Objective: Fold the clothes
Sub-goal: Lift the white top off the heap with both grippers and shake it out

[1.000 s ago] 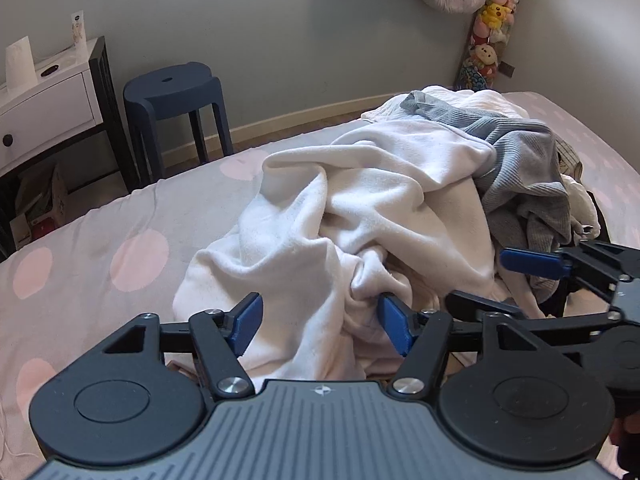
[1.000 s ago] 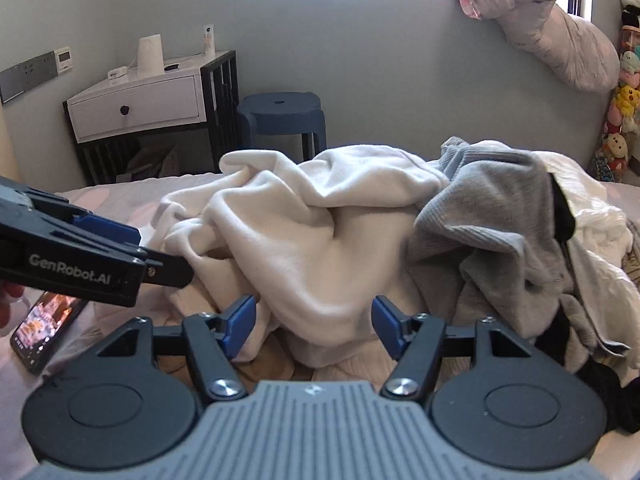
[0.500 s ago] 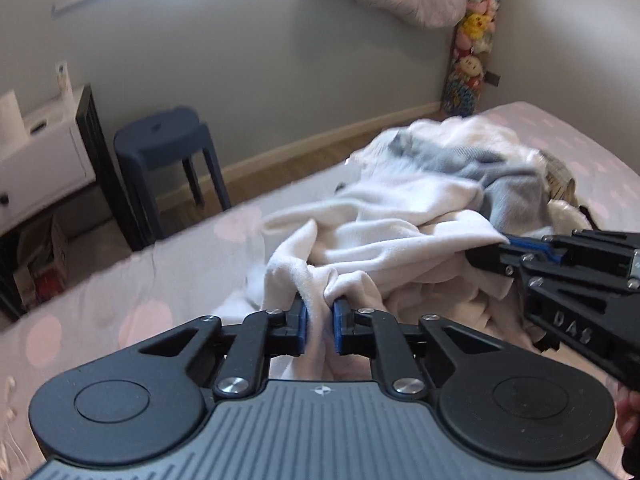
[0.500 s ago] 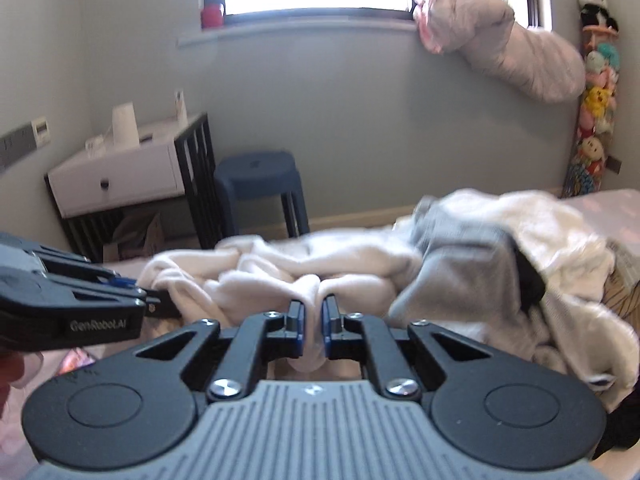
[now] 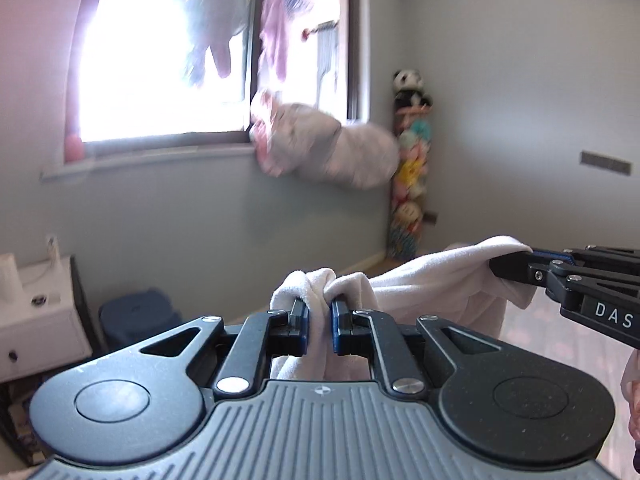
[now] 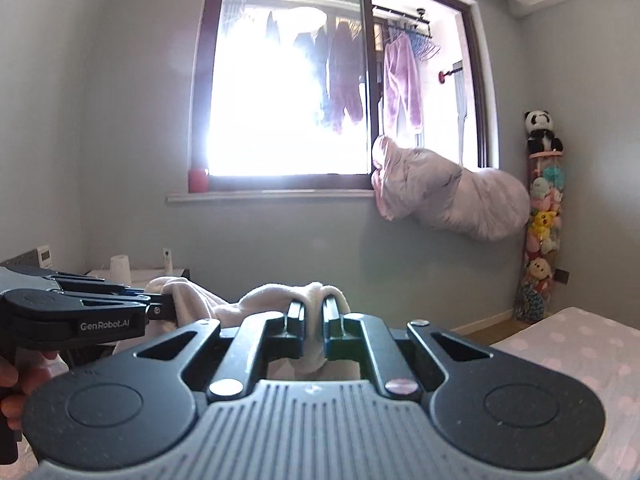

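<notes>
A white garment [image 5: 436,284] hangs in the air, stretched between my two grippers. My left gripper [image 5: 319,312] is shut on a bunched edge of it, cloth bulging above the pads. The right gripper [image 5: 516,266] enters the left wrist view from the right, pinching the garment's other end. In the right wrist view my right gripper [image 6: 313,312] is shut on a fold of the white garment [image 6: 276,296], and the left gripper [image 6: 160,310] shows at the left, clamped on the same cloth. The garment's lower part is hidden below both grippers.
Both cameras face a grey wall with a bright window [image 6: 288,92] and a pale bundle [image 6: 452,200] on its sill. A white dresser [image 5: 36,320] and blue stool [image 5: 136,316] stand at left. The pink dotted bed [image 6: 580,340] lies at right, beside hanging plush toys [image 6: 542,224].
Both grippers shut on the white garment lying on the bed pile, then rose steeply with it. The views tilted up from the bed to the window wall.
</notes>
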Motion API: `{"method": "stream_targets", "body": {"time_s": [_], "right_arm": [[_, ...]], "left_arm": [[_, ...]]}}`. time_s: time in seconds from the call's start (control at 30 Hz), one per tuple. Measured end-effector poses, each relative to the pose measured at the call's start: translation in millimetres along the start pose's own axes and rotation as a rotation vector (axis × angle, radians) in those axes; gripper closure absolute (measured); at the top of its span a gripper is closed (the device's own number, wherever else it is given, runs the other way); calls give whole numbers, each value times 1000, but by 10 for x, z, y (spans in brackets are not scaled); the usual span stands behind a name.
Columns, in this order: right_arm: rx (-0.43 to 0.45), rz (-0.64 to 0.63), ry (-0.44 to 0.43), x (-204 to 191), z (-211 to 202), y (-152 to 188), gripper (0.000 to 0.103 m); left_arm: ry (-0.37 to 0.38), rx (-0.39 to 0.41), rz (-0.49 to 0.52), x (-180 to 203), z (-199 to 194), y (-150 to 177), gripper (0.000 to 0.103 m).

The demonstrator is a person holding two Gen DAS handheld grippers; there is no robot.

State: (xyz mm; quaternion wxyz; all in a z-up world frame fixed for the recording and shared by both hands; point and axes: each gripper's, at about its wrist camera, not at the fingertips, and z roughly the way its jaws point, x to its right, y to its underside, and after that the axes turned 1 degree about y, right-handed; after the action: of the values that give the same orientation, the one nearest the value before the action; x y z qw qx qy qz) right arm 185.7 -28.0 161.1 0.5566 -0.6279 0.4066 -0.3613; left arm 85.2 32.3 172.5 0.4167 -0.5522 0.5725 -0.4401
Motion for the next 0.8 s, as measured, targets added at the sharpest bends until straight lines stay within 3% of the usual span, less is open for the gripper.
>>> {"method": "stream_targets", "body": {"time_s": [0.33, 0.5, 0.63, 0.8], "right_arm": [[225, -32, 231, 241, -1487, -499, 94], [304, -56, 380, 417, -2263, -616, 93], [262, -97, 509, 580, -2694, -472, 93], [140, 3, 650, 1070, -3030, 37, 93]], "left_arm": [[251, 198, 70, 947, -723, -539, 94], [428, 218, 74, 1403, -895, -634, 94], [550, 150, 103, 1699, -701, -449, 94], [695, -12, 143, 2156, -313, 110, 94]]}}
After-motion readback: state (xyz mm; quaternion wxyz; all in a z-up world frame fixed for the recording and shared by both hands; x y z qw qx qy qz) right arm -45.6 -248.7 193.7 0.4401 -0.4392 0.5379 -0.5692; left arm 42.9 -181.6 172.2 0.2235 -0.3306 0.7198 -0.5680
